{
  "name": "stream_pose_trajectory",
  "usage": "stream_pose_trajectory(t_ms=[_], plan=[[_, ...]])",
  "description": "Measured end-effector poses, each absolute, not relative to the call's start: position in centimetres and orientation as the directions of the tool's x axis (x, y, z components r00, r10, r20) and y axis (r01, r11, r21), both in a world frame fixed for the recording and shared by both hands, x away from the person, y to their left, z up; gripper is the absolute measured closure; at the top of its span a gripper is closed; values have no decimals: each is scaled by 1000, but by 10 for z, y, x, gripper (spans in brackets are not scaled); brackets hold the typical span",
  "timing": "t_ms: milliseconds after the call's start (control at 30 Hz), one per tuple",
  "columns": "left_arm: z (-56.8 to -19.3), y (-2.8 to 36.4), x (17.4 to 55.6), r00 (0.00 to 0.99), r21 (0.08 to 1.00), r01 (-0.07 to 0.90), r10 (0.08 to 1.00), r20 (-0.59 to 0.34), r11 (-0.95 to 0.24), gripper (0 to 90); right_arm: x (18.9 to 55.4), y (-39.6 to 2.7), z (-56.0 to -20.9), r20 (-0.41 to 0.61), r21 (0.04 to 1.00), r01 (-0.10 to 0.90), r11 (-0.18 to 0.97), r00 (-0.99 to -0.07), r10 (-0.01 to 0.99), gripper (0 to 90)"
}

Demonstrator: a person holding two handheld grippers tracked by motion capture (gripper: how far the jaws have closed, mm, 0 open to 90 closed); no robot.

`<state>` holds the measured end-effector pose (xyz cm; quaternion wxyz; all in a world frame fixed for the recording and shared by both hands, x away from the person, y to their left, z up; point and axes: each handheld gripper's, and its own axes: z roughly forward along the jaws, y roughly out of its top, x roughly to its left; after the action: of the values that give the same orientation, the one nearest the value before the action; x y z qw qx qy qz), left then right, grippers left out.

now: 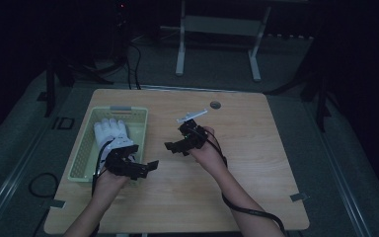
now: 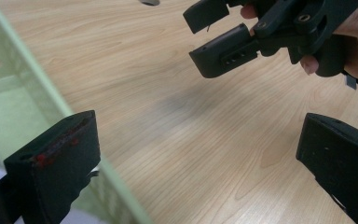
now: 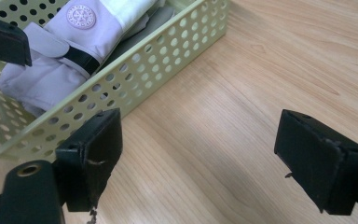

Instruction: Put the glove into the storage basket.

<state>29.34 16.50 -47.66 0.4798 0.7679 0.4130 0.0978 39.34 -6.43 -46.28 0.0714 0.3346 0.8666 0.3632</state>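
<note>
Pale green perforated basket (image 1: 140,129) is my landmark; it sits on the wooden table (image 1: 256,168).

White glove (image 1: 111,132) lies inside the basket, fingers toward the far wall. From my right gripper view the glove (image 3: 70,51) shows a round emblem and a dark wrist strap, folded against the basket's holed side wall (image 3: 168,56).

My left gripper (image 1: 145,169) hovers at the basket's near corner, just past its rim, jaws spread wide with nothing between them. In the left gripper view the green rim (image 2: 60,100) runs close beside one jaw, bare wood under the gap.

My right gripper (image 1: 176,145) hangs over bare table near the basket's long side, apart from it. Jaws released, wide, holding nothing; its own view shows wood grain between them. From the left gripper view the right gripper (image 2: 214,39) sits up ahead, my fingers (image 2: 310,63) wrapped round its handle.

Both grippers clear of the glove.
</note>
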Motion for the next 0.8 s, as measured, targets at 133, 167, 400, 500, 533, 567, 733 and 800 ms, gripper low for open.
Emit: stream_pose_trajectory(t_ms=[133, 167, 400, 500, 533, 567, 733, 800], plan=[[-477, 154, 292, 653, 822, 533, 715, -251, -199, 0, 391, -77, -463, 120, 683, 531, 501, -758, 641, 151], [-478, 151, 291, 656, 824, 530, 712, -249, -200, 0, 391, -80, -464, 120, 686, 529, 499, -759, 640, 150], [-482, 129, 287, 690, 828, 501, 694, -206, -252, 0, 387, -102, -472, 135, 691, 544, 476, -744, 655, 154], [-483, 118, 282, 706, 834, 483, 681, -192, -266, 0, 384, -111, -476, 140, 690, 547, 474, -743, 655, 153], [-483, 115, 281, 710, 834, 481, 678, -190, -271, 0, 382, -114, -477, 138, 689, 546, 477, -745, 653, 152], [-484, 112, 280, 715, 833, 479, 673, -188, -276, 0, 381, -117, -478, 137, 689, 546, 476, -743, 655, 152], [-489, 98, 278, 735, 829, 476, 650, -193, -292, 0, 375, -131, -485, 137, 689, 551, 472, -738, 661, 151], [-491, 92, 276, 743, 827, 475, 640, -196, -299, 0, 373, -136, -489, 133, 686, 550, 476, -739, 661, 151]])
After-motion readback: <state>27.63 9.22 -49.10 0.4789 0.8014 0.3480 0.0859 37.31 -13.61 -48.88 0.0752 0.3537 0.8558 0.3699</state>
